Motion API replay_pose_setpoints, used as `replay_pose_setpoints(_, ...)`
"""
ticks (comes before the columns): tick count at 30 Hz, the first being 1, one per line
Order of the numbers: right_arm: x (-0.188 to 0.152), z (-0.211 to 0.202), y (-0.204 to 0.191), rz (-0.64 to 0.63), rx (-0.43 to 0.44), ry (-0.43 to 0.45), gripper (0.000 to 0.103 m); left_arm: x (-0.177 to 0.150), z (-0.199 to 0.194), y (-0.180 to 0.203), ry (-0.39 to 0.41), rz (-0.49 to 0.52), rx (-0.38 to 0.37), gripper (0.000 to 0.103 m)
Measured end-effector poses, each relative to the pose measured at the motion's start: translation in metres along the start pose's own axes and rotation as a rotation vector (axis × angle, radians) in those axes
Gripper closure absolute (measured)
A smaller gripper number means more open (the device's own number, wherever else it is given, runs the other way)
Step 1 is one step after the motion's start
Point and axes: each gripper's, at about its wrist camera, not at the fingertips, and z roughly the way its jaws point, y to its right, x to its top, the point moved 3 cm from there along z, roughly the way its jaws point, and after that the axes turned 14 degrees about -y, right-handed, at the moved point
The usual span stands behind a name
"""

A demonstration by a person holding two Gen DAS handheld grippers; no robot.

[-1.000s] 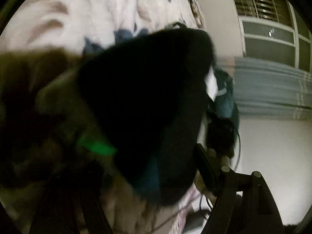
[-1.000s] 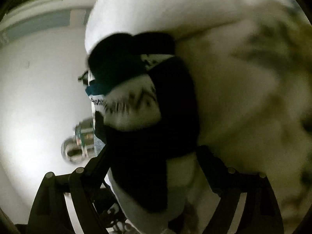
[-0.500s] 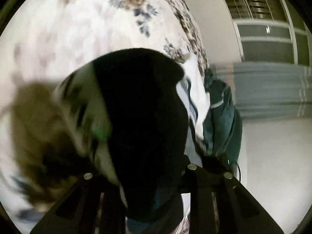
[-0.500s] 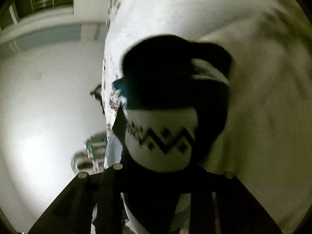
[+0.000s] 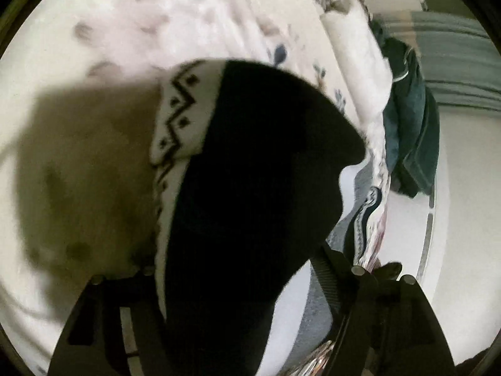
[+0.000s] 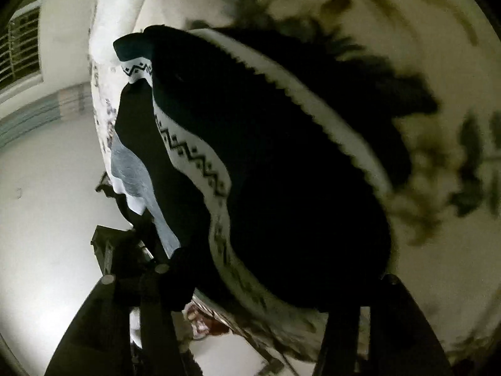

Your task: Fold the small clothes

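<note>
The left gripper (image 5: 238, 282) points down at a slant toward the bed, and its jaws are opening; the black sock (image 5: 250, 188) lies between its two fingers and runs forward from them, but the dark fabric hides the pads, so it cannot be determined whether they still press on it. In the left wrist view this sock carries a white band with a black zigzag pattern along its left edge, and it casts a broad shadow on the floral bedspread (image 5: 156, 15) to the left. To the right of the sock, at the bed's edge, a grey and white garment (image 5: 353, 216) hangs down, and farther right a dark teal garment (image 5: 410, 119) hangs against the pale wall. The right gripper (image 6: 250, 282) likewise has opening jaws, with the same black sock (image 6: 297, 172) filling the gap between its fingers; contact at the pads is hidden here too. In the right wrist view the sock rests on the floral bedspread (image 6: 438, 47), with one white patterned band crossing its middle and a second white band along its upper edge. Left of it a second patterned sock (image 6: 134, 59) lies at the bed's edge, above the grey and white garment (image 6: 134, 172).
</note>
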Motion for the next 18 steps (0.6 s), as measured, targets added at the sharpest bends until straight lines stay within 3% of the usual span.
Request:
replay_pose_setpoints(3,-0.012,-0.021,0.015,0.022,-0.043,-0.063,0.045,-0.025,-0.029,0.012,0.096,0.010,0.045,0.034)
replay_pose_setpoints(7,-0.022,-0.050,0.033,0.047,-0.121,-0.087,0.044,-0.077,-0.066,0.008,0.225,-0.001,0.204,0.034)
replay_pose_setpoints(10,-0.026,-0.075,0.035,0.021,-0.178,-0.072,0.044,-0.110,-0.067,-0.022,0.263,-0.050,0.361,0.034)
replay_pose_setpoints(12,-0.019,-0.083,0.023,-0.053,-0.212,-0.043,0.044,-0.125,-0.047,-0.048,0.238,-0.101,0.444,0.034)
replay_pose_setpoints(14,-0.004,-0.073,-0.005,-0.131,-0.265,-0.011,0.044,-0.131,-0.020,-0.080,0.185,-0.175,0.465,0.034)
replay_pose_setpoints(16,0.014,-0.067,-0.012,-0.189,-0.322,-0.006,0.043,-0.134,-0.008,-0.092,0.212,-0.182,0.464,0.032)
replay_pose_setpoints(17,0.020,-0.054,-0.029,-0.193,-0.356,-0.016,0.043,-0.131,-0.005,-0.091,0.237,-0.169,0.455,0.020)
replay_pose_setpoints(18,0.026,-0.045,-0.034,-0.196,-0.345,-0.045,0.053,-0.129,-0.003,-0.091,0.243,-0.168,0.440,0.014)
